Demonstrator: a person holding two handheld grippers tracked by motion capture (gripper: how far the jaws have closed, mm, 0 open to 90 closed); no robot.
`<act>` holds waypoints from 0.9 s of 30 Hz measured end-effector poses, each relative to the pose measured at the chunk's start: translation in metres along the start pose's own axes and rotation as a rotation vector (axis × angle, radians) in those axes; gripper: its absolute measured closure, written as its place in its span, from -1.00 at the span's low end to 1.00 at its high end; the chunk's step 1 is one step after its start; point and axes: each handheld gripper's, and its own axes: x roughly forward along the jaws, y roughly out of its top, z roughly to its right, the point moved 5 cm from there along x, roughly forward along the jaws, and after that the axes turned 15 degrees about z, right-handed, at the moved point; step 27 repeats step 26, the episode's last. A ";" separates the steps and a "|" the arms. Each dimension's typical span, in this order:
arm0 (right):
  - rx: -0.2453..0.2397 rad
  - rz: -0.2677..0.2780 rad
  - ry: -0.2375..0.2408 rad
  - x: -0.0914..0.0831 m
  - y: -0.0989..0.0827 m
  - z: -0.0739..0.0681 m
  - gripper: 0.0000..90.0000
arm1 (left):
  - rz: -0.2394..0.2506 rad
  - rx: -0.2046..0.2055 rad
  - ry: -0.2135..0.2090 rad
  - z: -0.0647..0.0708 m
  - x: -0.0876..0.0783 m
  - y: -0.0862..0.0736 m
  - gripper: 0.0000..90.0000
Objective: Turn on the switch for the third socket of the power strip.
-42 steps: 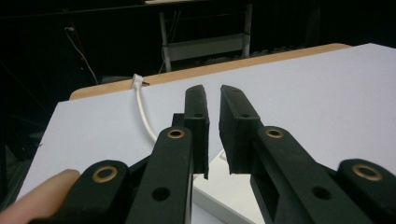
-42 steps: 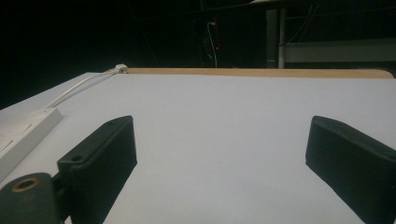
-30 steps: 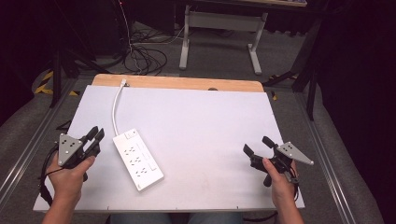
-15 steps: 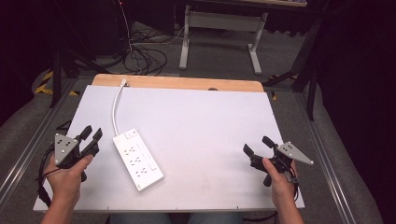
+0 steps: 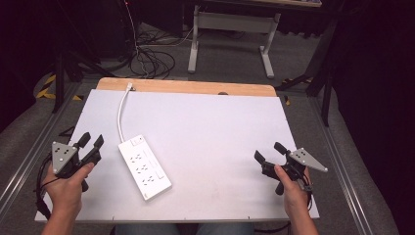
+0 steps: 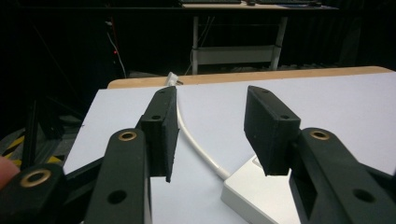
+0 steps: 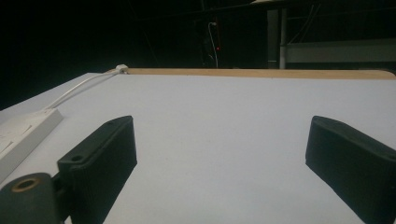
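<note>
A white power strip [image 5: 144, 167] lies slanted on the left half of the white table top [image 5: 210, 132]; its white cord [image 5: 120, 115] runs to the far edge. My left gripper [image 5: 91, 142] hovers at the table's left edge, just left of the strip. Its jaws have just been opening and stand apart with nothing between them [image 6: 210, 126]; the cord [image 6: 198, 147] and a corner of the strip [image 6: 250, 196] lie beyond them. My right gripper [image 5: 269, 152] rests near the front right corner, open wide and empty [image 7: 219, 154], with the strip [image 7: 21, 135] far to its left.
A wooden strip [image 5: 186, 87] borders the table's far edge. Behind it on the floor lie tangled black cables [image 5: 151, 61] and a grey desk frame [image 5: 230, 29]. Metal rails [image 5: 337, 161] run along both sides of the table.
The left gripper's jaws have spread apart from nearly closed. Both hands stay where they were, and the power strip has not moved.
</note>
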 end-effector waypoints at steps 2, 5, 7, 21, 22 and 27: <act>0.000 0.000 0.000 0.000 0.000 0.000 -0.80 | 0.002 -0.003 0.007 0.000 0.000 0.000 0.16; 0.000 0.000 0.000 0.000 0.000 0.000 -0.80 | 0.002 -0.010 0.018 -0.002 0.001 -0.001 0.09; 0.000 0.000 0.000 0.000 0.000 0.000 -0.80 | 0.006 -0.014 0.018 -0.002 0.001 -0.001 0.07; -0.001 0.001 -0.004 0.001 0.000 0.000 -0.80 | -0.006 -0.014 0.034 -0.004 0.002 -0.002 -0.09; -0.001 0.002 -0.002 0.001 0.000 0.000 -0.80 | -0.008 -0.018 0.034 -0.004 0.002 -0.002 -0.11; 0.000 0.001 0.000 0.002 0.000 0.000 -0.80 | -0.011 -0.028 0.036 -0.004 0.002 -0.002 -0.21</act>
